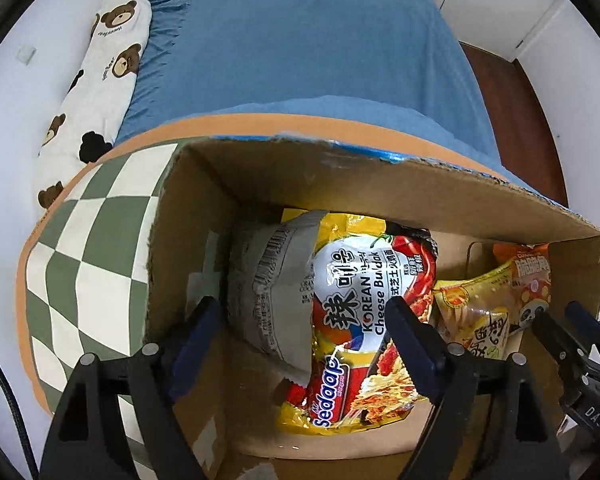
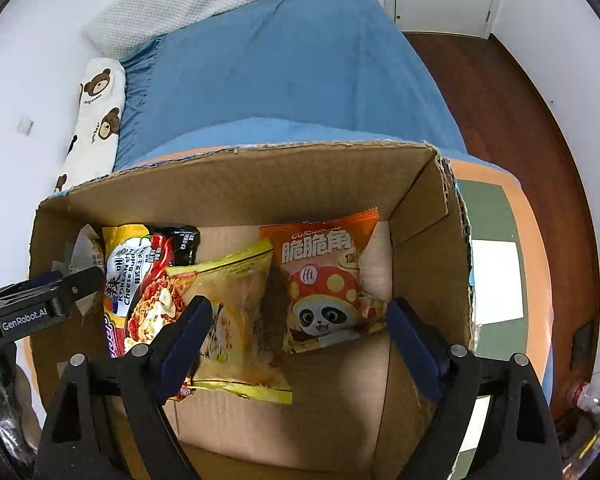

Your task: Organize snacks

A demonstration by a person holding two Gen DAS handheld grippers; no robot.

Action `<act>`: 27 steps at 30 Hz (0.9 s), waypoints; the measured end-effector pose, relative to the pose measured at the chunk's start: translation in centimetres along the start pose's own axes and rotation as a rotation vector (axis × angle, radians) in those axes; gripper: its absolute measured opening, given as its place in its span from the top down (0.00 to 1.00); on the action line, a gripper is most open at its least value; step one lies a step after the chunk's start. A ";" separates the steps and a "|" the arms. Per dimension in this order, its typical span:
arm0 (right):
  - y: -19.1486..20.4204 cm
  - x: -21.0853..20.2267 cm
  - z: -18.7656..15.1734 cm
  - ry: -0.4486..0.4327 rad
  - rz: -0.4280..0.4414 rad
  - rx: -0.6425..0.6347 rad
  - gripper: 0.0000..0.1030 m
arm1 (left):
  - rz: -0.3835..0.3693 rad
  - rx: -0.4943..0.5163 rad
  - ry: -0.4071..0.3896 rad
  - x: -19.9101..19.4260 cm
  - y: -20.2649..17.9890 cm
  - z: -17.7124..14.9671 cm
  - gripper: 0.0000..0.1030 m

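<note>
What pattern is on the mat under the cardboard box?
A green-and-white check with an orange border on the mat, clearest in the left wrist view.

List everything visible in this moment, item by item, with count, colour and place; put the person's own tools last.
open cardboard box: 1, brown, on the checked mat
grey foil snack packet: 1, grey, box's left end
Korean cheese noodle packet: 1, yellow and red, beside the grey packet
clear-fronted yellow snack bag: 1, yellow, box middle
orange panda snack bag: 1, orange, box right
green-and-white checked mat: 1, orange-edged, under the box
blue bedsheet: 1, behind the box
bear-print pillow: 1, white, bed's left edge
wooden floor: brown, right
left tool: 1, black, open, over the noodles
right tool: 1, black, open, over the box
</note>
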State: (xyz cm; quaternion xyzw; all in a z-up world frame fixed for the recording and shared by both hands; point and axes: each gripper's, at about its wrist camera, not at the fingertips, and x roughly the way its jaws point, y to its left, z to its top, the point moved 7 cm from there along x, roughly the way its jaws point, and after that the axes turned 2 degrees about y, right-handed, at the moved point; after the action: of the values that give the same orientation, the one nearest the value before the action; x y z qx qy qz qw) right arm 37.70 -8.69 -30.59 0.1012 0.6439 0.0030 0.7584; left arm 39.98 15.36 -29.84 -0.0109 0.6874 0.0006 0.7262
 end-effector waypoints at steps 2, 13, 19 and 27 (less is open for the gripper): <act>0.0 -0.2 -0.2 0.002 0.000 0.002 0.12 | -0.003 -0.007 -0.009 -0.5 -0.2 -0.2 0.19; 0.3 -3.9 -4.3 -0.059 -0.030 -0.026 0.12 | -0.034 0.018 -0.153 -6.1 -1.3 -4.2 0.19; 1.2 -7.4 -7.1 -0.126 -0.044 -0.055 0.12 | -0.047 0.039 -0.228 -9.4 -1.4 -7.3 0.19; 3.1 -12.1 -10.8 -0.209 -0.048 -0.094 0.12 | -0.056 0.061 -0.305 -12.8 -1.5 -11.5 0.19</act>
State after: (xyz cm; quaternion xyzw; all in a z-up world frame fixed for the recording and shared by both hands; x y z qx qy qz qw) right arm 25.46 -5.64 -19.91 0.0501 0.5626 0.0045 0.8252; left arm 27.82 13.84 -17.71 -0.0080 0.5683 -0.0389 0.8219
